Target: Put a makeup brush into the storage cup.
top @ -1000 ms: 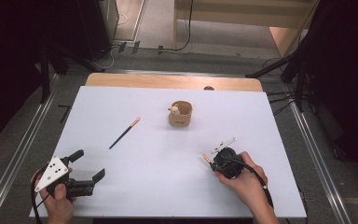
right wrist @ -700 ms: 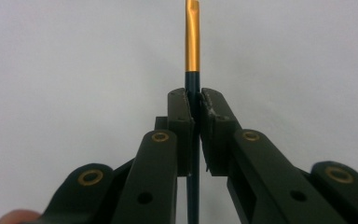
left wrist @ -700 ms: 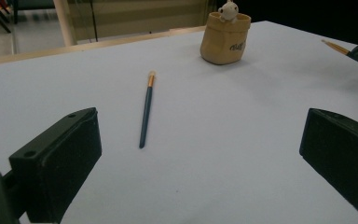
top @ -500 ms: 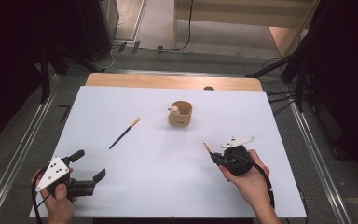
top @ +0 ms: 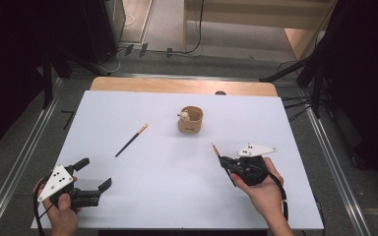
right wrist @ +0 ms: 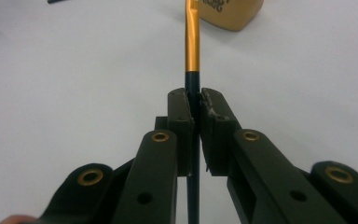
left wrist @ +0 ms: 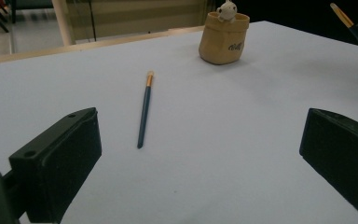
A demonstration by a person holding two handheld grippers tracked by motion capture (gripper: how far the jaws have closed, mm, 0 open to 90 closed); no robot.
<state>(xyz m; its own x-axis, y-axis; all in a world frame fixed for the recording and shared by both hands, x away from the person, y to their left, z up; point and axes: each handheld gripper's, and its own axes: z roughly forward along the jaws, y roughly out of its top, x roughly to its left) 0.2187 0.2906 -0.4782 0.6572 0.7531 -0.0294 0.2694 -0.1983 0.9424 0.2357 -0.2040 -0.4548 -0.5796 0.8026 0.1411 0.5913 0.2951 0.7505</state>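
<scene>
Worktop (top: 128, 105) is being covered by a white sheet, wooden edge showing at the far side. A tan pot (top: 191, 120) and one dark, gold-tipped chopstick (top: 131, 140) are being carried, well apart.

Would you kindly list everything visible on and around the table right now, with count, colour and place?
chopstick on the table: one, dark blue with orange tip, left of centre, lying flat.
held chopstick: one, dark with orange upper part, clamped in the right gripper, tip toward the pot.
pot: one, tan, with a small white figure at its rim, centre back.
table: one, white top, wooden far edge.
left gripper: black, jaws open, near left corner.
right gripper: black, jaws shut on the held chopstick, near right.
hands: two, at the near edge.
</scene>
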